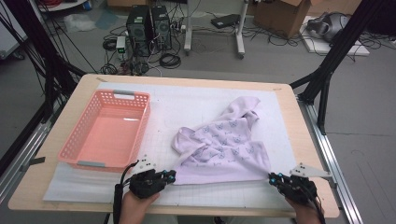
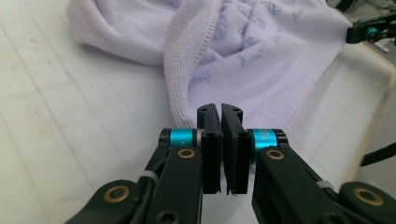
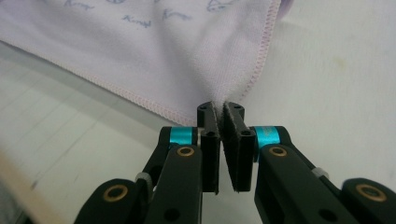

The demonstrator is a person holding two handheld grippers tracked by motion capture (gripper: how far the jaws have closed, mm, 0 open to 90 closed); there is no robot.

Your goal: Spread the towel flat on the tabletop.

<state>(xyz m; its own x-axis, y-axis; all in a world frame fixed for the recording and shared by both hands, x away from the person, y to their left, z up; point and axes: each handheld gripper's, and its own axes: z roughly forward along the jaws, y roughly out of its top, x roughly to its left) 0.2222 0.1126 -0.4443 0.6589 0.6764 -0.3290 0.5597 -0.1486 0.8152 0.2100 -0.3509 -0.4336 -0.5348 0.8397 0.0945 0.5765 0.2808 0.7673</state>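
Note:
A lilac towel (image 1: 219,144) with a small printed pattern lies rumpled on the white mat, its far part bunched up and its near edge pulled flat. My left gripper (image 1: 172,176) is at the towel's near left corner. In the left gripper view its jaws (image 2: 220,108) are shut, with the tips on the towel's hem (image 2: 261,51). My right gripper (image 1: 272,177) is at the near right corner. The right gripper view shows this gripper (image 3: 220,106) shut, with the stitched corner of the towel (image 3: 177,51) pinched between its pads.
A pink plastic basket (image 1: 144,119) stands on the left half of the mat (image 1: 187,100) with nothing in it. The wooden table edge (image 1: 84,91) frames the mat. Computers, cables and boxes sit on the floor beyond the table.

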